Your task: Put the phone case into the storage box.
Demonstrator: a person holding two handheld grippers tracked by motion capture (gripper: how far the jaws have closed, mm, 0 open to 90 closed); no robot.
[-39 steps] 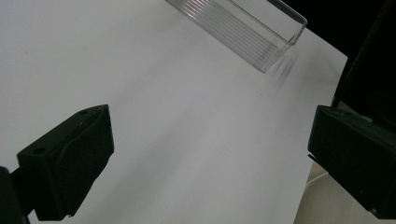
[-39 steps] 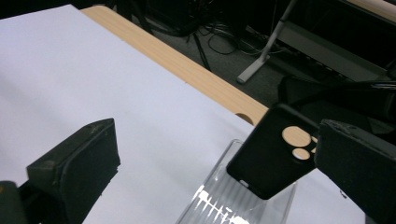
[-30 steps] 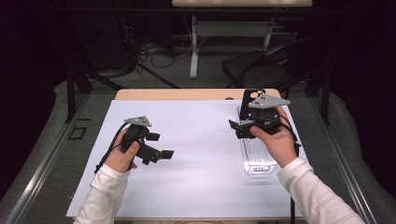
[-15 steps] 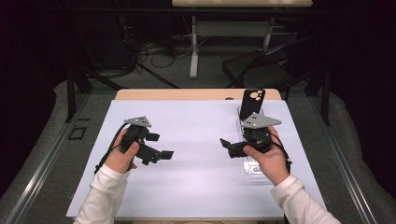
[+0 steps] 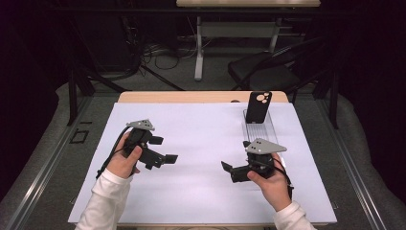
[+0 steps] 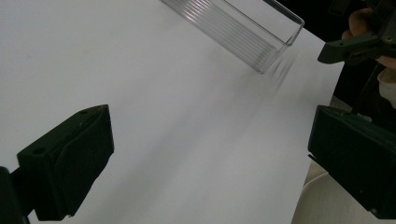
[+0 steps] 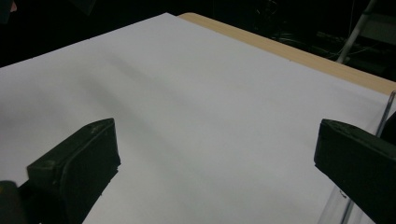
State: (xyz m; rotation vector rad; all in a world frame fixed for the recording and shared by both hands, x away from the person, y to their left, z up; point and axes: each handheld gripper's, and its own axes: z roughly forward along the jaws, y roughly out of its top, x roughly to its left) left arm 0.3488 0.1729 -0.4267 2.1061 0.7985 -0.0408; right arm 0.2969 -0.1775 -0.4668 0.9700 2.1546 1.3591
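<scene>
A black phone (image 5: 258,106) with its camera lenses showing stands upright at the far end of a clear plastic tray (image 5: 262,128) on the right of the white sheet. My right gripper (image 5: 233,169) is near the front of the table, just in front of the tray's near end, pointing left, open and holding nothing. My left gripper (image 5: 164,149) rests over the left part of the sheet, pointing right, also open and holding nothing. In the left gripper view its jaws stand wide apart, with the clear tray (image 6: 238,23) and the right gripper (image 6: 355,44) beyond them.
A white sheet (image 5: 201,143) covers most of the wooden table (image 5: 191,97). In the right gripper view the table's wooden edge (image 7: 289,46) runs along the far side and the tray's wall (image 7: 385,116) shows at the right. Chairs and cables stand behind the table.
My right gripper has drawn back from the phone toward the person and turned left, leaving the phone standing in the tray. The left gripper has stayed put.
</scene>
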